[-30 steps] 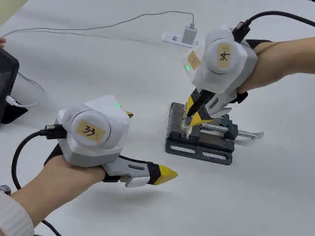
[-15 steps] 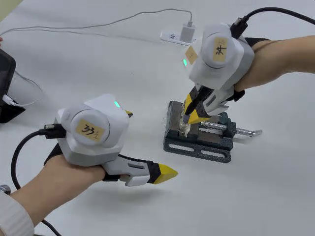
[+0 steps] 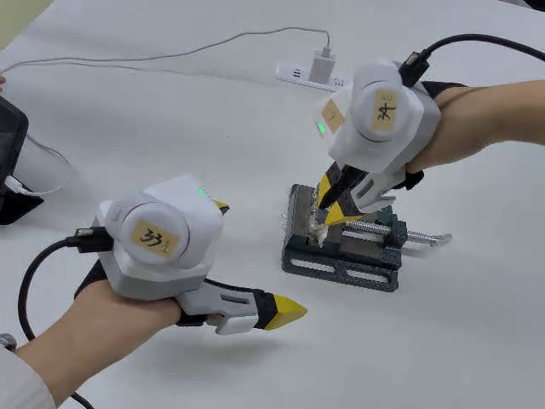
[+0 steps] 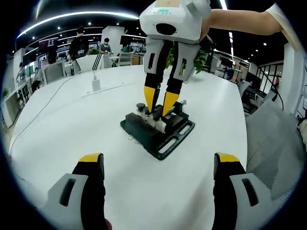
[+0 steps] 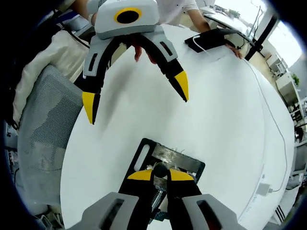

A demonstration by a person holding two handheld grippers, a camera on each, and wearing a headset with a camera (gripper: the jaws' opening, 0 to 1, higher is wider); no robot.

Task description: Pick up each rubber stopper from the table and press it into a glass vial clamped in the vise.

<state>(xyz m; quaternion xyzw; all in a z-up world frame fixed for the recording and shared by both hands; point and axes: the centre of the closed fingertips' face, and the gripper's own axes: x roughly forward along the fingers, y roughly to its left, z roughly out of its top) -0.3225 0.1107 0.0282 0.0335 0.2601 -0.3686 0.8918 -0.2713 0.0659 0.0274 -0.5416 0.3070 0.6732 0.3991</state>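
A dark metal vise [image 3: 341,256] stands on the white table and clamps a small glass vial [image 3: 319,230]. My right gripper [image 3: 329,203] points down just above the vial. In the right gripper view the right gripper [image 5: 160,175] is shut on a round black rubber stopper [image 5: 160,169], directly over the vise [image 5: 178,159]. My left gripper [image 4: 158,160] hovers low over the table in front of the vise [image 4: 158,133], its jaws wide apart with nothing between them. From the right gripper view the left gripper [image 5: 135,96] faces it, open.
A white power strip with a charger [image 3: 313,70] and its cable lie at the back of the table. A dark device [image 3: 10,158] sits at the left edge. The vise's screw handle [image 3: 423,239] sticks out to the right. A mesh chair [image 5: 41,143] stands beside the table.
The right gripper has shifted slightly above the vise, still shut on the stopper. The left gripper has barely moved.
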